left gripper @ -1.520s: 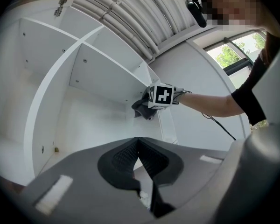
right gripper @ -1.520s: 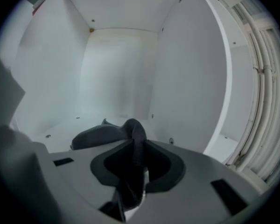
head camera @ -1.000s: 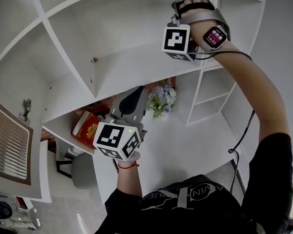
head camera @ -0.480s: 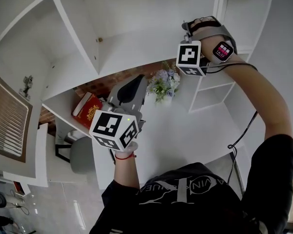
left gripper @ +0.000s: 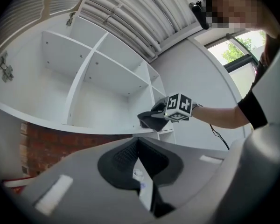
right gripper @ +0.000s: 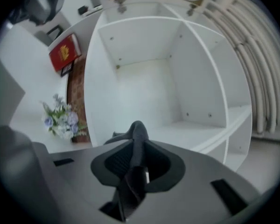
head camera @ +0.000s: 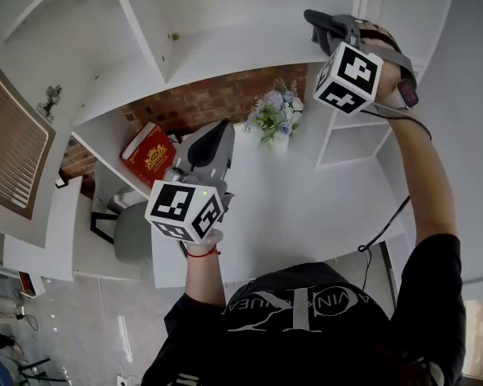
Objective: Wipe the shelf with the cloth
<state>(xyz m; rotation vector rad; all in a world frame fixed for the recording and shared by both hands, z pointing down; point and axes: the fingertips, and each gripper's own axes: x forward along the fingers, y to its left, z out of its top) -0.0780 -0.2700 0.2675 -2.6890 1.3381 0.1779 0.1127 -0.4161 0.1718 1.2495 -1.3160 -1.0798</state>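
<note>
The white shelf unit [head camera: 225,47] with open cubbies fills the top of the head view. My right gripper [head camera: 320,24] is raised at the upper right, level with the front edge of a shelf board [right gripper: 186,132]. It is shut on a dark grey cloth [right gripper: 136,136], which sticks out past the jaws in a crumpled fold. The left gripper view shows that cloth [left gripper: 151,119] hanging under the right gripper's marker cube [left gripper: 178,108]. My left gripper [head camera: 220,133] is held lower, over the desk, shut with nothing in it [left gripper: 138,143].
A red book [head camera: 149,155] leans under the lowest shelf against a brick wall [head camera: 217,99]. A vase of flowers [head camera: 275,115] stands on the white desk [head camera: 306,207]. A grey chair [head camera: 133,256] sits left of the desk. Narrow side shelves [head camera: 350,139] stand at right.
My right gripper has come down along the shelf front and rolled, so its marker cube faces differently; the cloth stays in its jaws. The left gripper has sunk a little.
</note>
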